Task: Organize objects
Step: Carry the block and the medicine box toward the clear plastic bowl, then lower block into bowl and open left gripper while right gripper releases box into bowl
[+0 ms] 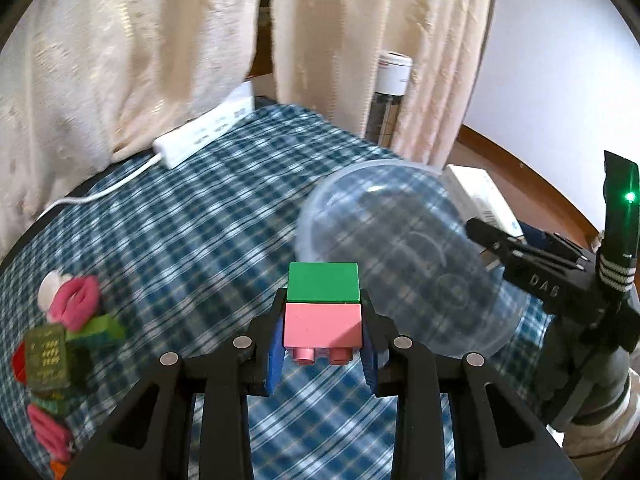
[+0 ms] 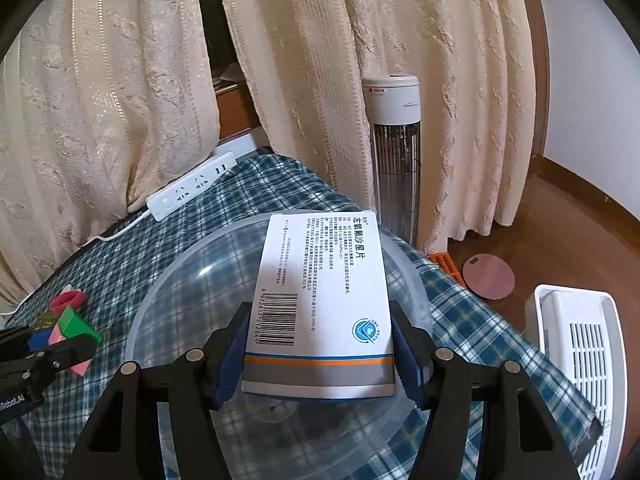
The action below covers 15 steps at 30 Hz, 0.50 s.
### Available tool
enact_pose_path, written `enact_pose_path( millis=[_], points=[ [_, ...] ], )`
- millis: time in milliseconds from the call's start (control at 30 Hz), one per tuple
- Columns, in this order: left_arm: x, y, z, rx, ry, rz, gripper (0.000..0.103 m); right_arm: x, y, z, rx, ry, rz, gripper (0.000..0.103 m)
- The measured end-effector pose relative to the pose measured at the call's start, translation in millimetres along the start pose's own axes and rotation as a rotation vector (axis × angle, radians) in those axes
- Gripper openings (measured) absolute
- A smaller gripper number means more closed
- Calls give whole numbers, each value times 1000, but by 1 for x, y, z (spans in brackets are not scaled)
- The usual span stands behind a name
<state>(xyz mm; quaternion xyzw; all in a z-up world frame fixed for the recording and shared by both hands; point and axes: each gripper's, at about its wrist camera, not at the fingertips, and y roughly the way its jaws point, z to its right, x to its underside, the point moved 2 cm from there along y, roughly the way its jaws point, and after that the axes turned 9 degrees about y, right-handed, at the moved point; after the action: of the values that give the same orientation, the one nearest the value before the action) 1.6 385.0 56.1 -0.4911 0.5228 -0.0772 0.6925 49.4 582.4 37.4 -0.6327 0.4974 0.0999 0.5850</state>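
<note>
The white box (image 2: pixel 324 304) carries the large Chinese title 左氧氟沙星片, a barcode numbered 6 972617 212845, and a round blue logo; its small print is too fine to read. The right tongs' body (image 1: pixel 540 280) shows the letters "DAS".

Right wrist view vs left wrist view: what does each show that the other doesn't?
Only the right wrist view: the medicine box's printed face with barcode, a white appliance and a round pink disc on the floor.
Only the left wrist view: the pile of small items on the cloth's left.
Both: the green-and-pink blocks held by the left gripper, the clear bowl, the power strip, curtains, plaid cloth.
</note>
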Motion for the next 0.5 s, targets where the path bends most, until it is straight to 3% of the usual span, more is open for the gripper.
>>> enact_pose_path(
  millis=[500],
  points=[
    [-25, 29, 23, 55, 36, 1, 32, -5, 6, 6, -13, 10, -5, 67]
  ],
)
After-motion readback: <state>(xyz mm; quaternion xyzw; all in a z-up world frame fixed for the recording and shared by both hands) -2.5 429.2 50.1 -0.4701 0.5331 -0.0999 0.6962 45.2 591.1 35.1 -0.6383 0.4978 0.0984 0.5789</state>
